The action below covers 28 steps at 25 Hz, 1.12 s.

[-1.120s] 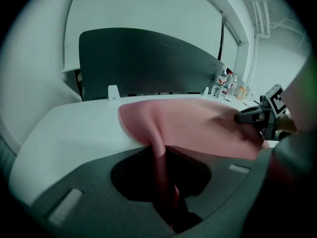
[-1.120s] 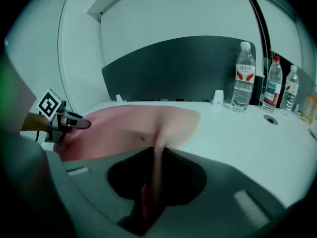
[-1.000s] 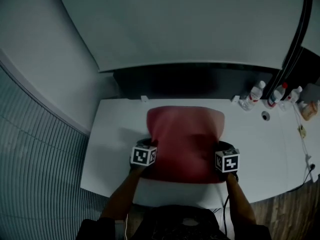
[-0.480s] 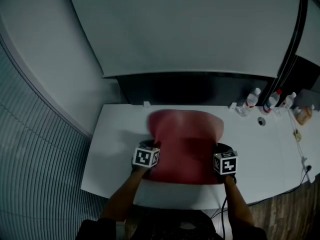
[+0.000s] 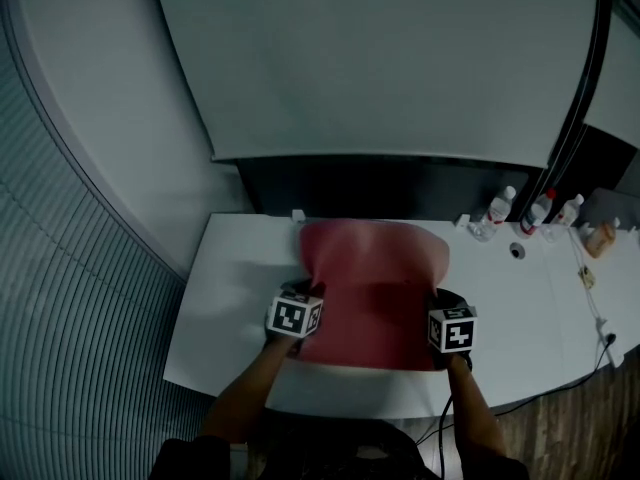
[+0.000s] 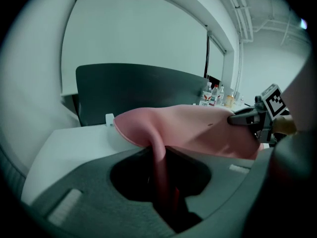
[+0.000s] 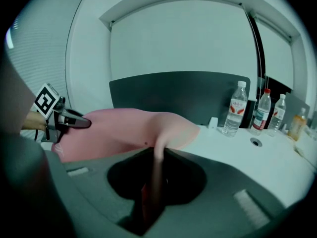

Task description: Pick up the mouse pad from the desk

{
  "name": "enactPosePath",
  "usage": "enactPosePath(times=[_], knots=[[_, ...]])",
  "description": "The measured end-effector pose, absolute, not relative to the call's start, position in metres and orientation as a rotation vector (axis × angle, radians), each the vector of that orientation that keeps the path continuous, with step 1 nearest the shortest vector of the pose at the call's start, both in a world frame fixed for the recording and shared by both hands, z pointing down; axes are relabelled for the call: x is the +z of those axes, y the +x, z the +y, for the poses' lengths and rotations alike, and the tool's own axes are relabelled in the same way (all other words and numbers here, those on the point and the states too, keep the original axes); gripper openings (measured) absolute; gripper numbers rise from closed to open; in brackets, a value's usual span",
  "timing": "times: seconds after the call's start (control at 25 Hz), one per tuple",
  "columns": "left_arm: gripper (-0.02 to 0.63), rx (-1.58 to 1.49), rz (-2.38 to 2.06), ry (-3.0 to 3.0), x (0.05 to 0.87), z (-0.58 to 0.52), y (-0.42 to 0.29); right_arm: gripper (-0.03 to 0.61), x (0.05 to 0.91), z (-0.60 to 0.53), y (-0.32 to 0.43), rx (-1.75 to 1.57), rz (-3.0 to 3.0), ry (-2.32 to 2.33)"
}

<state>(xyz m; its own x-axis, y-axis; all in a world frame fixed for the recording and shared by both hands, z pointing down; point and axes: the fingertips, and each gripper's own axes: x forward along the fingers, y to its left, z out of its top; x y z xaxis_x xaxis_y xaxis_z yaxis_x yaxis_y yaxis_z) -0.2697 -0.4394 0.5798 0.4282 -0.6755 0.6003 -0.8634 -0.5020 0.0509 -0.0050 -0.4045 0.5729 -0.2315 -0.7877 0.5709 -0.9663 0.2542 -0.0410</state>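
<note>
A large pink-red mouse pad (image 5: pixel 372 286) hangs slack between both grippers above the white desk (image 5: pixel 235 268). My left gripper (image 5: pixel 303 318) is shut on its near left edge; in the left gripper view the pad (image 6: pixel 198 128) runs down between the jaws (image 6: pixel 161 182). My right gripper (image 5: pixel 440 328) is shut on the near right edge, and the pad (image 7: pixel 119 128) folds into its jaws (image 7: pixel 153 182) in the right gripper view. The far edge of the pad still reaches toward the desk's back. Each gripper shows in the other's view: the right gripper (image 6: pixel 247 118) and the left gripper (image 7: pixel 72 120).
Three plastic bottles (image 5: pixel 497 209) (image 5: pixel 540 208) (image 5: pixel 568 210) stand at the desk's back right, also bottles (image 7: pixel 236 108) in the right gripper view. A small round object (image 5: pixel 517 251) lies near them. A dark panel (image 5: pixel 390 188) runs behind the desk. A cable (image 5: pixel 600 338) hangs at the right edge.
Both grippers have risen together with the mouse pad, lifting its near edge higher off the desk; the pad sags more between them.
</note>
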Motion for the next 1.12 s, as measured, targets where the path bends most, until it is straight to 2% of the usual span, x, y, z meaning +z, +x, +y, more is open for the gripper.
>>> enactPosePath(times=[1.12], knots=[[0.078, 0.512, -1.464, 2.567, 0.434, -0.427, -0.303, 0.066, 0.437, -0.395, -0.039, 0.257, -2.202, 1.746]])
